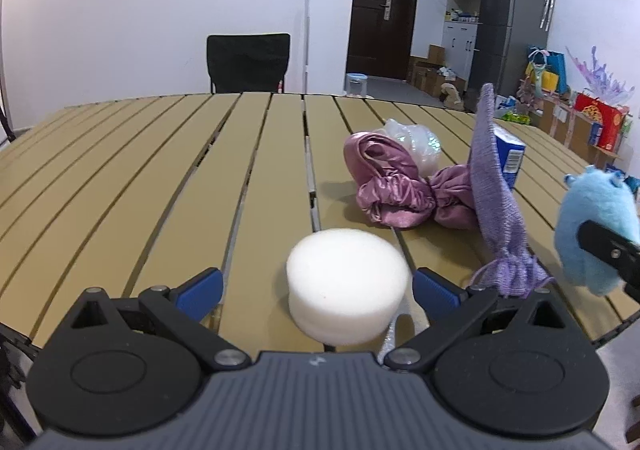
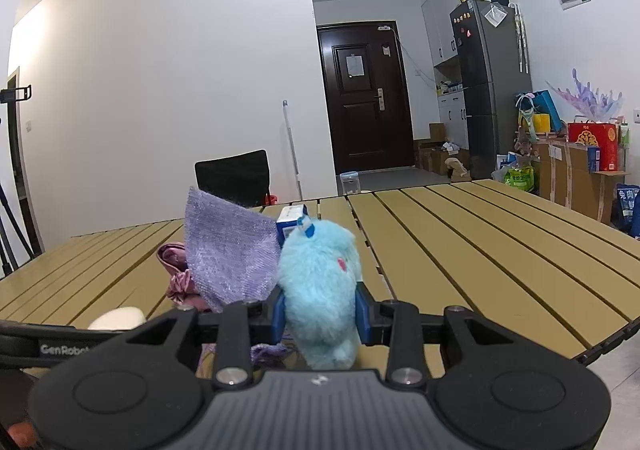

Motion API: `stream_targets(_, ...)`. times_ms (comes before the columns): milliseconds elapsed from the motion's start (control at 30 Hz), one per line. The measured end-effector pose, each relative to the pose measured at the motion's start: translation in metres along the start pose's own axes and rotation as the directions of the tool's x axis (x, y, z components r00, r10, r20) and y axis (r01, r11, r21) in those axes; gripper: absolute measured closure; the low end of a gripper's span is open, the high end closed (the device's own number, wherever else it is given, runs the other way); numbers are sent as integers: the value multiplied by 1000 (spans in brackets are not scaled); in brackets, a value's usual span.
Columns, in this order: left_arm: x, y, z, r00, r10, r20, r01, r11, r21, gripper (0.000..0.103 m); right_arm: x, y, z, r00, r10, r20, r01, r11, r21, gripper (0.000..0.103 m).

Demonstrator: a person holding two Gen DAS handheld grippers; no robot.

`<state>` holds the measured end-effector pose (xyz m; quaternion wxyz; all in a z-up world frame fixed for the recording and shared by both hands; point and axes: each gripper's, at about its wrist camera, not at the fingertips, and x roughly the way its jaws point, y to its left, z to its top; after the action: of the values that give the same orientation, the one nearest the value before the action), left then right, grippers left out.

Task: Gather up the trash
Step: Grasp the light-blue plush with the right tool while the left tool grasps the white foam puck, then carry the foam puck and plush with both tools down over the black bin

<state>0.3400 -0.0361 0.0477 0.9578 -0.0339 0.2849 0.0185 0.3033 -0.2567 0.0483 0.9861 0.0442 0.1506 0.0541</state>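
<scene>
Left tool [image 1: 316, 284]: we are holding its blue pads wide apart, gripping nothing.
White foam puck [image 1: 347, 286]: we are finding it flat on the worktop [image 1: 140, 169], directly ahead of the left tool and between the pads, clear of both; being round, it has no long axis to line up with.
Nearer hand: we are judging the left far closer to the puck; in the right wrist view only a pale sliver of it shows at lower left.
Coming move: we are expecting a plain closing of the pads on the puck's sides, with little or no further reach.
Right tool [image 2: 320, 316]: we are keeping it clamped on a blue plush toy [image 2: 320, 290], pads pressing its flanks.
Purple knit pouch [image 1: 494, 201]: we are seeing it standing up just beside the plush toy, drawstring end low.
Pink satin cloth [image 1: 390, 189]: we are noting it bunched beyond the puck, a crumpled clear plastic bag [image 1: 416, 145] behind it.
Blue-and-white carton [image 1: 508, 153]: we are seeing it behind the pouch; print unreadable.
Writing: we are reading "GenRobo…", cut off, on a black bar at the left of the right wrist view.
</scene>
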Motion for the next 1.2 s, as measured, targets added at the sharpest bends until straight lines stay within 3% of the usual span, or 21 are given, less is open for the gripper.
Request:
stream_targets(67,0,-2,-1,1000,11,7,-11,1000,10,1,-2,0,0,1000,1,0,-1,1000,-5,70)
stream_targets(167,-1,-3,-1,1000,13,10,-13,1000,16,13,-3,0,0,1000,2,4,-2,1000,-7,70)
stream_targets(233,-1,-4,-2,1000,21,14,-21,1000,20,23,-5,0,0,1000,3,6,-3,1000,-8,70)
stream_targets(300,-1,-4,-2,1000,9,9,-9,1000,18,42,-5,0,0,1000,5,8,-5,1000,-8,70)
stream_targets(1200,-58,0,-14,990,-9,140,7,1000,13,45,-46,9,-9,999,47,26,-45,997,-59,70)
